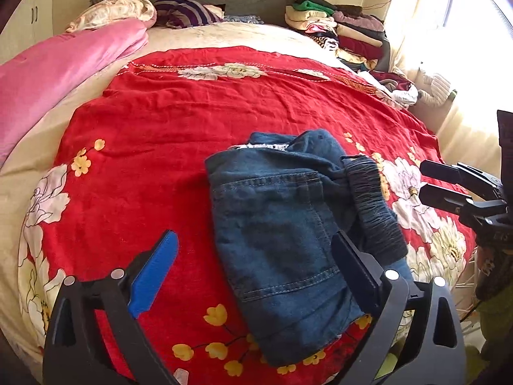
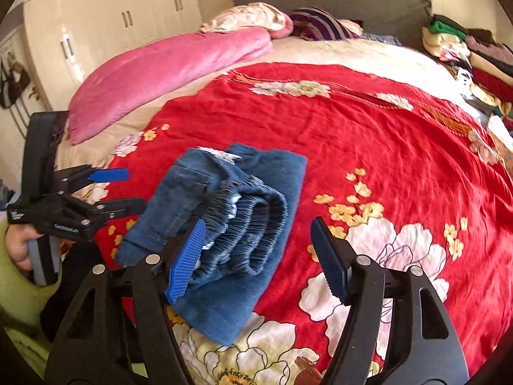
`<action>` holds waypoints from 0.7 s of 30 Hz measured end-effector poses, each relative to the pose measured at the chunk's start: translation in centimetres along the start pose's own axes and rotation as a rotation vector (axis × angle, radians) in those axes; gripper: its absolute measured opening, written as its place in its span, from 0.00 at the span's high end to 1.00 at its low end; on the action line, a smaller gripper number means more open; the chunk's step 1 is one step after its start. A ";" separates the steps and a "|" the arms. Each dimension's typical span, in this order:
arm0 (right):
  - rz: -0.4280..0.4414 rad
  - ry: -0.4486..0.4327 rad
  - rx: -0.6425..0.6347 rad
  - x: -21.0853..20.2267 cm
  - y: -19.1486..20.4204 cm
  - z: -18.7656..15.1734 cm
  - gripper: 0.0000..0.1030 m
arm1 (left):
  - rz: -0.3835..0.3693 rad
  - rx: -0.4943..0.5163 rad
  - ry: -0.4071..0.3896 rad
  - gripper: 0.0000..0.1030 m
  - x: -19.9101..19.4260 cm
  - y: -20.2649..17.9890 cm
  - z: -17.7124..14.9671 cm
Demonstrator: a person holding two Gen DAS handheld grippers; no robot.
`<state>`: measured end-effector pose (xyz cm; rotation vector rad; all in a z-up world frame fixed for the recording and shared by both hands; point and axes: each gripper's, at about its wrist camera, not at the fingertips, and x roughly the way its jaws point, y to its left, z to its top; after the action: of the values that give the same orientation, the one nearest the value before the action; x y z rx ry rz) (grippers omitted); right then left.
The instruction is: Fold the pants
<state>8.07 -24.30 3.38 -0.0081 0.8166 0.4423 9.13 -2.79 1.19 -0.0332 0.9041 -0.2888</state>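
Observation:
A pair of blue denim pants (image 1: 282, 234) lies folded into a thick bundle on the red flowered bedspread (image 1: 179, 128), its elastic waistband at the right side. My left gripper (image 1: 256, 266) is open and empty, just above the bundle's near end. In the right wrist view the pants (image 2: 224, 218) lie left of centre with the waistband facing me. My right gripper (image 2: 256, 253) is open and empty, with its left finger against the waistband. Each gripper shows in the other's view: the right one (image 1: 439, 179) at the far right, the left one (image 2: 125, 189) at the left.
A pink quilt (image 2: 166, 73) lies along the bed's left side with pillows (image 2: 253, 19) at the grey headboard. Stacks of folded clothes (image 1: 340, 29) sit at the far right corner by a bright window. White wardrobes (image 2: 96, 32) stand to the left.

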 end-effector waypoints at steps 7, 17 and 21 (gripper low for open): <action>-0.007 0.053 0.068 1.9 -1.4 -0.5 0.39 | 0.011 -0.024 0.027 0.07 1.2 0.7 -0.7; 0.035 0.130 0.187 4.7 -3.3 -1.6 0.38 | 0.005 -0.075 0.069 0.07 3.1 1.8 -1.4; 0.079 0.152 0.222 5.7 -3.9 -1.8 0.48 | -0.010 -0.090 0.076 0.07 3.8 2.1 -1.5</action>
<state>11.73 -26.04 -2.49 0.1994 1.0150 0.4271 10.69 -1.63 -3.02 -0.1110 0.9920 -0.2602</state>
